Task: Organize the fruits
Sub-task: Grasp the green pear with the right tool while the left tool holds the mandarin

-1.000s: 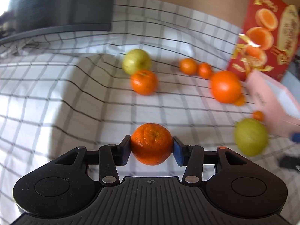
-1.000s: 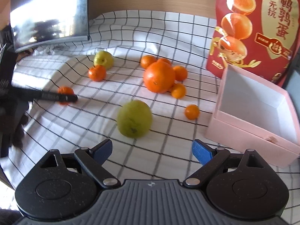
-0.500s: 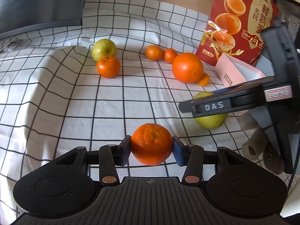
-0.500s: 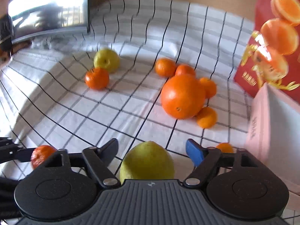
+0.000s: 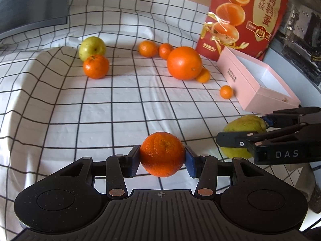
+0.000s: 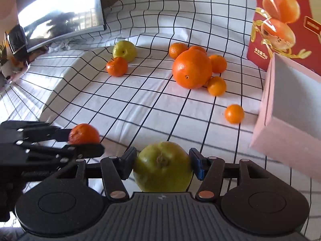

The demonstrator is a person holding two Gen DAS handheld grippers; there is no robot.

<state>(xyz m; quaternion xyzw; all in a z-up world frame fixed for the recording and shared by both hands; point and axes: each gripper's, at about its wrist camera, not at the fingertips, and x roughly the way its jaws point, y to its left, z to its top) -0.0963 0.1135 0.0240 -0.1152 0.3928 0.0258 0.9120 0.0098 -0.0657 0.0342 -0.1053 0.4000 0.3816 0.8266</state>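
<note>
left gripper [image 5: 162, 161]: clamped on a mandarin [image 5: 162, 153], bottom centre of left view; pads press both sides, fruit looks lifted clear of the cloth.
right gripper [image 6: 163, 164]: jaws closing around a green pear [image 6: 163, 166], bottom centre of right view; pads at both flanks, seem to touch.
pink box [image 5: 258, 80]: open, empty, right side of both views, in front of a red bag [image 5: 242, 16].
loose fruit: big orange [image 6: 191, 68] centre-right with small mandarins touching it; one small mandarin [image 6: 234, 113] just beside the box; second green pear [image 6: 124, 50] plus a mandarin, upper left of centre.
cloth [image 5: 100, 110]: white checked, wrinkled.
step (guess): finish the pear grip, then carry both fruits to the box.
do it well: let pads seat at the pear's widest part before lifting; squeeze gently, the skin bruises; lift straight, keep the two grippers apart, they sit close; enter the box from above, clear the near wall.
risk: pear is round, may roll out.
</note>
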